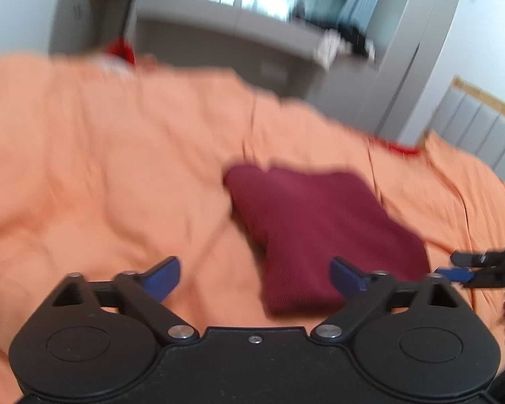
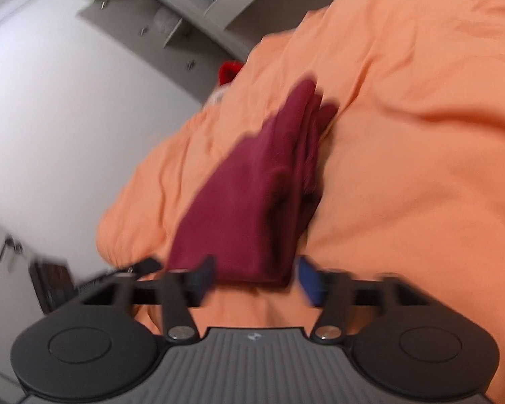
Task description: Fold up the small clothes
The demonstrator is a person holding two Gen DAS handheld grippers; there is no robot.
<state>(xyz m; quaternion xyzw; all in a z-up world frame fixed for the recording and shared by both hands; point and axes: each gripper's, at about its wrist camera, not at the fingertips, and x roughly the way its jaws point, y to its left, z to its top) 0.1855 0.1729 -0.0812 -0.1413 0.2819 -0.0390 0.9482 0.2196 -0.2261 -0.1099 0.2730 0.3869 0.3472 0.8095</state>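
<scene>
A dark maroon folded garment (image 1: 316, 232) lies on the orange bedspread (image 1: 101, 155). My left gripper (image 1: 256, 277) is open and empty, its blue fingertips (image 1: 163, 281) wide apart, just short of the garment's near edge. The right gripper shows at the right edge of the left wrist view (image 1: 468, 272). In the right wrist view the garment (image 2: 252, 195) lies folded in layers, its near end between the spread blue fingertips (image 2: 308, 284) of my right gripper (image 2: 256, 281), which is open. Both views are motion-blurred.
The orange bedspread (image 2: 421, 168) is rumpled. A grey wardrobe and shelves (image 1: 252, 33) stand behind the bed. Something red (image 1: 121, 50) lies at the bed's far edge. A white wall (image 2: 67, 101) and drawers are at the left of the right wrist view.
</scene>
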